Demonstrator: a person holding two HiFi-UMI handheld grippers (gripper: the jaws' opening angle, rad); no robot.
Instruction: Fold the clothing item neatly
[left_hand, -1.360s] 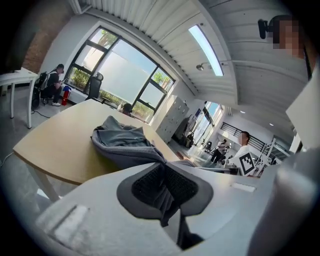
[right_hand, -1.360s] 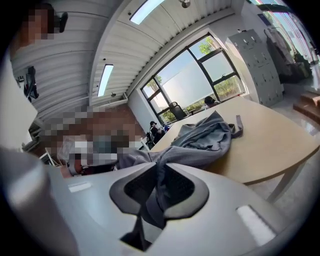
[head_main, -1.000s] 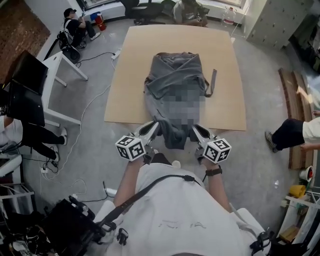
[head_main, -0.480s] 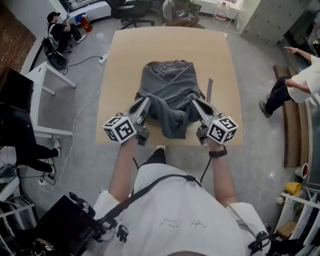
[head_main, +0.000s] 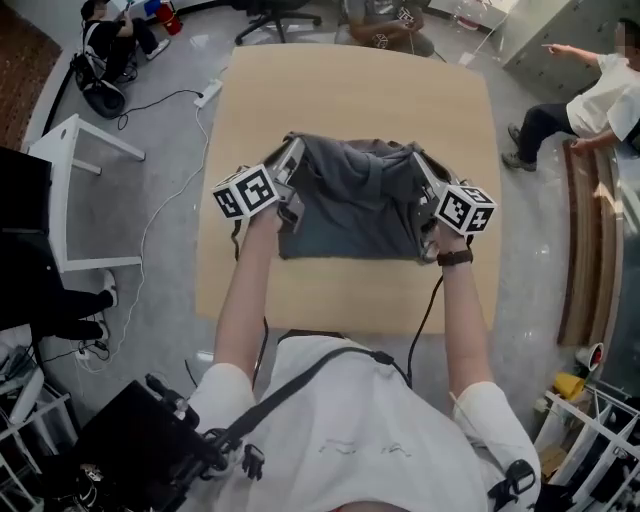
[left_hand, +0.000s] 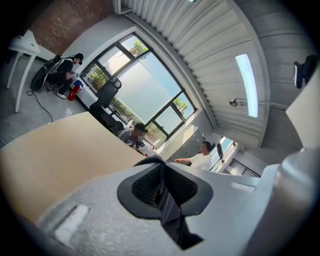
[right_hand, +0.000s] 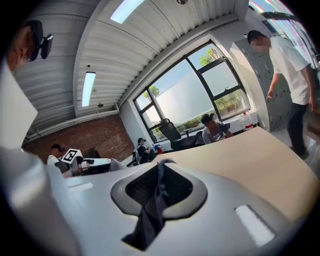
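A dark grey garment (head_main: 350, 200) lies folded into a rough rectangle on the tan table (head_main: 350, 85), in the head view. My left gripper (head_main: 293, 150) is shut on the garment's far left corner, and a fold of grey cloth (left_hand: 167, 202) shows pinched between its black pads (left_hand: 145, 185). At the far right corner my right gripper (head_main: 418, 156) is shut on the cloth too, a grey strip (right_hand: 152, 210) hanging out between its pads (right_hand: 175, 187). Both arms reach out over the table.
A seated person (head_main: 385, 20) and an office chair (head_main: 280, 15) are beyond the table's far edge. Another person (head_main: 590, 90) stands at the right, by wooden planks (head_main: 580, 250). A white desk (head_main: 70, 190) and floor cables (head_main: 165, 200) lie to the left.
Both grippers have carried the garment's near end away from me over the rest of it, folding it double. The hem that hung over the near table edge now lies on top.
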